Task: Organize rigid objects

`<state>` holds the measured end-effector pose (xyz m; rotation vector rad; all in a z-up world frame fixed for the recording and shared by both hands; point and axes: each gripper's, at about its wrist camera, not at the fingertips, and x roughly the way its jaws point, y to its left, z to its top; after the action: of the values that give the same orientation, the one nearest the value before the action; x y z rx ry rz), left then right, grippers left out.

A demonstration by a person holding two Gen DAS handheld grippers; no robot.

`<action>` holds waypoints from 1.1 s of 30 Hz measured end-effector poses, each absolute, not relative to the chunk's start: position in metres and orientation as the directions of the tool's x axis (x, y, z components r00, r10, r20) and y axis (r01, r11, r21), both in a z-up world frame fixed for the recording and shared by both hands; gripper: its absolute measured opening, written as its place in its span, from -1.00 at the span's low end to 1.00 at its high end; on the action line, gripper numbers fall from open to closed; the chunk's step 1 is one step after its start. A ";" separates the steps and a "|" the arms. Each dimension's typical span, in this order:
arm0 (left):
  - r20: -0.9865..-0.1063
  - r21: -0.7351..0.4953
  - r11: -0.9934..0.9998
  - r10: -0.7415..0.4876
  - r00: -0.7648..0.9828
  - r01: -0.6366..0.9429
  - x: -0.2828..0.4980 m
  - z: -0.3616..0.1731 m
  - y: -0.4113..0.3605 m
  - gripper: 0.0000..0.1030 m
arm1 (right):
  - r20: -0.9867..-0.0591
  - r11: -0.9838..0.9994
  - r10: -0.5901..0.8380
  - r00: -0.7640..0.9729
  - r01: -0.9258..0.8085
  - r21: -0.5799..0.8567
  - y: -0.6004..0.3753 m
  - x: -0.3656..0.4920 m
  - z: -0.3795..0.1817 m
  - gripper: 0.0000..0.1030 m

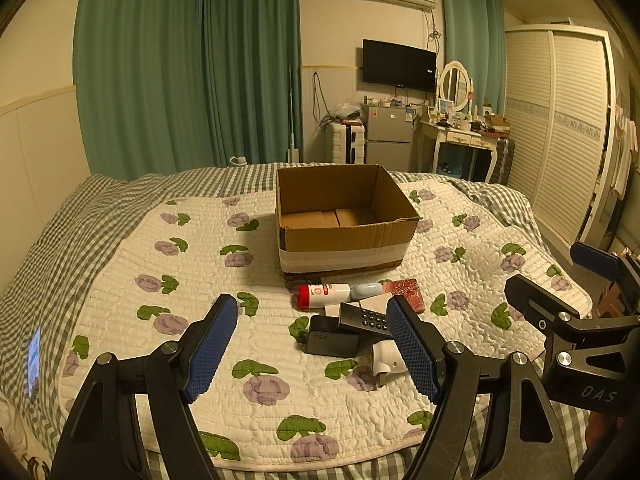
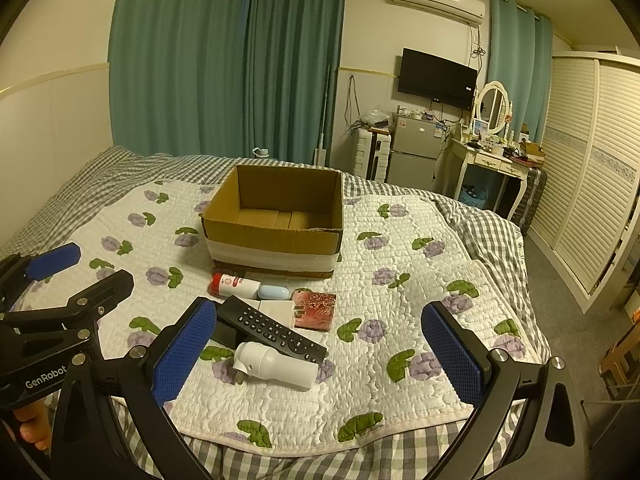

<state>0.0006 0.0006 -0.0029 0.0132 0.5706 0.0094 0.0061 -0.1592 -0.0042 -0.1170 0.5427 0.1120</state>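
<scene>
An open cardboard box [image 1: 344,236] [image 2: 276,240] stands on the quilted bed, with nothing visible inside. In front of it lies a cluster: a white spray can with red cap [image 1: 324,295] [image 2: 234,284], a light blue case [image 1: 367,289] [image 2: 273,292], a red patterned box [image 1: 408,294] [image 2: 316,310], a black remote [image 1: 365,320] [image 2: 272,330], a black block [image 1: 332,341], a white charger [image 2: 276,307] and a white plug-in device [image 1: 386,360] [image 2: 274,366]. My left gripper [image 1: 312,350] is open, above the near side of the cluster. My right gripper [image 2: 316,356] is open over the white device.
The floral quilt [image 1: 192,272] [image 2: 400,280] covers a checked bedsheet. A phone [image 1: 34,360] lies at the bed's left edge. Beyond the bed stand a fridge [image 1: 388,138], a dressing table [image 2: 492,160] and a slatted wardrobe [image 2: 588,184] on the right.
</scene>
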 end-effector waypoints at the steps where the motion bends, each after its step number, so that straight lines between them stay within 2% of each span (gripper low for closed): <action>1: -0.540 0.015 1.000 0.013 0.841 -0.005 0.001 -0.003 0.001 0.55 | -0.521 0.987 0.075 0.850 -0.137 -0.082 -0.160 0.006 -0.004 1.00; 33: -0.549 0.013 1.000 0.011 0.836 -0.004 -0.003 -0.020 0.010 0.55 | -0.536 0.986 0.077 0.841 -0.144 -0.084 -0.158 0.005 -0.013 1.00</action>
<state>-0.0031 0.0103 -0.0200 0.0119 0.5813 0.0079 0.0053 -0.1576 -0.0128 -0.1228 0.5602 0.1174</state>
